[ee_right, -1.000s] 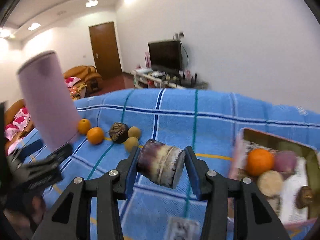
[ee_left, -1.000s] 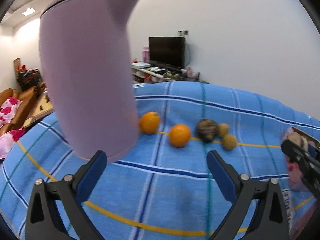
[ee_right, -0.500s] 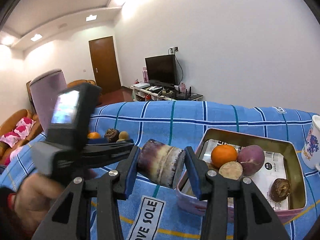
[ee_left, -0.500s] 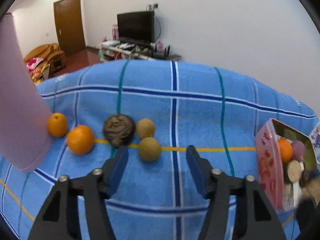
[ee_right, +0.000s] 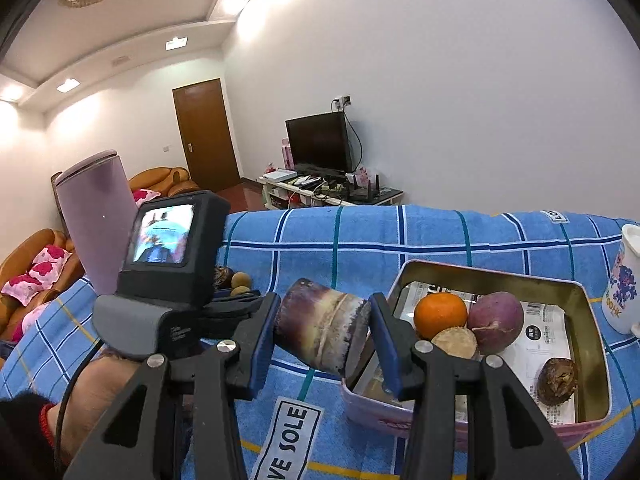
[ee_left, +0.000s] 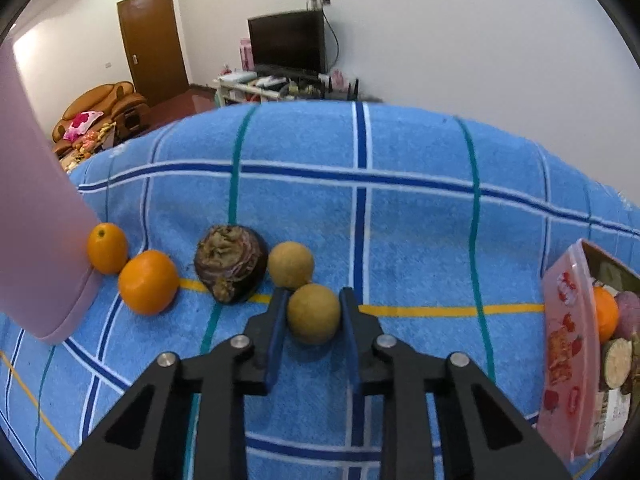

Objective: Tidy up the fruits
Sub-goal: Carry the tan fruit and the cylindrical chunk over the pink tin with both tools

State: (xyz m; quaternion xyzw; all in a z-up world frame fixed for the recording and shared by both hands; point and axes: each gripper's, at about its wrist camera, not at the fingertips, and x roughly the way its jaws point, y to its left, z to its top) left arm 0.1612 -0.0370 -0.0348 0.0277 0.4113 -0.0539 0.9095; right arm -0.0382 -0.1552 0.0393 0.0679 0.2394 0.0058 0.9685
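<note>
In the left wrist view my left gripper point(ee_left: 313, 304) has its fingers around a round tan fruit point(ee_left: 314, 313) on the blue checked cloth; the pads look to touch its sides. A second tan fruit point(ee_left: 290, 265), a dark rough fruit point(ee_left: 230, 263) and two oranges point(ee_left: 148, 281) point(ee_left: 107, 247) lie in a row to its left. My right gripper point(ee_right: 322, 332) is shut on a purple-brown sugarcane piece point(ee_right: 322, 330), held above the near left corner of the pink tin point(ee_right: 496, 274). The tin holds an orange point(ee_right: 440, 315), a purple round fruit point(ee_right: 496, 322) and other pieces.
A tall lilac kettle point(ee_left: 36, 216) stands at the left by the oranges, also seen in the right wrist view point(ee_right: 98, 216). A white printed mug point(ee_right: 626, 280) stands right of the tin. The left hand and its camera unit point(ee_right: 164, 248) sit left of the right gripper.
My left gripper swung right from the kettle, went down to the near tan fruit and closed around it. My right gripper carried the sugarcane piece right, over the tin's corner.
</note>
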